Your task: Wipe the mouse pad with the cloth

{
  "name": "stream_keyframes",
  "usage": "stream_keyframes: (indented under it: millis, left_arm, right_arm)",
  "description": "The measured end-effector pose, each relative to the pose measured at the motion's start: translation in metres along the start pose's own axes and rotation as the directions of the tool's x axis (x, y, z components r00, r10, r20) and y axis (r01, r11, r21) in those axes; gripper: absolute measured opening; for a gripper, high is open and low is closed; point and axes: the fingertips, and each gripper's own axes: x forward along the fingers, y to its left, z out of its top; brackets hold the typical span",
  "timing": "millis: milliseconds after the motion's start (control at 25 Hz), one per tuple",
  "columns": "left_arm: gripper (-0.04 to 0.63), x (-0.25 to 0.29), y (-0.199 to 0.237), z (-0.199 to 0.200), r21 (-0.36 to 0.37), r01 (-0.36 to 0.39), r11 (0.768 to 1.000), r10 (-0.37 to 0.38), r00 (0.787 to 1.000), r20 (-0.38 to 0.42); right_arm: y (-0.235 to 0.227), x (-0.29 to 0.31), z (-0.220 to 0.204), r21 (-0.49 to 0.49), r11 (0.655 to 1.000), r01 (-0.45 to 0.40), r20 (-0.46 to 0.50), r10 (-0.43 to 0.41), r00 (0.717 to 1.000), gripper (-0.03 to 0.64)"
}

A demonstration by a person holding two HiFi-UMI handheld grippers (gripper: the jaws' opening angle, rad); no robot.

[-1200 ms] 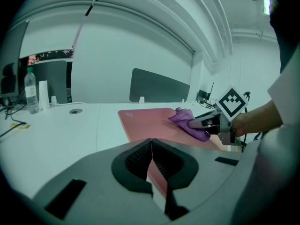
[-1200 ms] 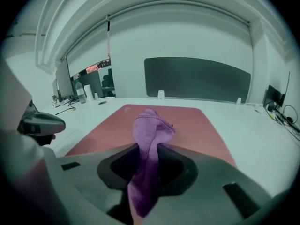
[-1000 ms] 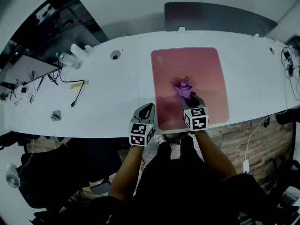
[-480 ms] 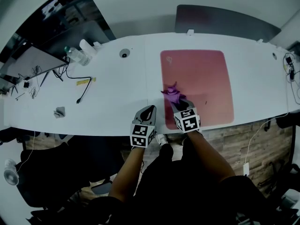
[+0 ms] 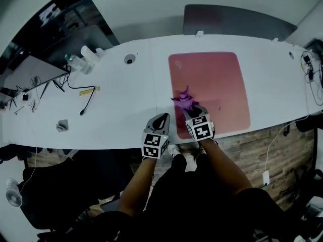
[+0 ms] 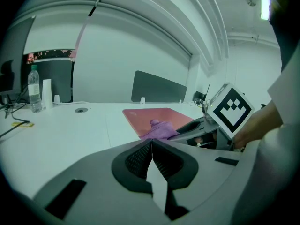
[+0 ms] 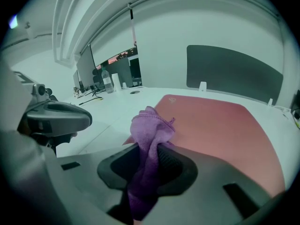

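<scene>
A pink mouse pad (image 5: 217, 84) (image 7: 225, 125) (image 6: 154, 116) lies on the white table (image 5: 116, 100). My right gripper (image 5: 191, 109) (image 7: 151, 159) is shut on a bunched purple cloth (image 5: 182, 98) (image 7: 151, 130) (image 6: 158, 130), which rests near the pad's near left corner. Just left of it, my left gripper (image 5: 158, 120) (image 6: 152, 158) sits shut with nothing between its jaws, over the table's front edge beside the pad.
A water bottle (image 5: 73, 62) (image 6: 33, 89), cups (image 5: 90, 52) and a black cable (image 5: 83, 97) lie at the table's far left. A grommet (image 5: 130, 59) sits left of the pad. A dark divider panel (image 5: 237, 20) stands behind the table. Cables (image 5: 313, 69) hang at the right end.
My right gripper has dragged the cloth leftward and toward me across the pad, from near its middle to its near left part. The left gripper has stayed put.
</scene>
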Motion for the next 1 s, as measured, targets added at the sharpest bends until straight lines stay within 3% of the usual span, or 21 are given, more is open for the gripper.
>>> stream_keyframes:
  millis: [440,1000]
  left_arm:
    - [0.021,0.011,-0.018,0.006,0.020,-0.017,1.000,0.017,1.000,-0.017]
    - [0.021,0.028,-0.062,0.010,0.069,0.002,0.998,0.000,0.999,-0.037]
  right_arm:
    - [-0.041,-0.017,-0.010,-0.062,0.995,0.072,-0.004,-0.072,0.997,0.112]
    - [-0.143,-0.062,-0.042,-0.028,0.979,0.200,-0.019,-0.200,0.980,0.113]
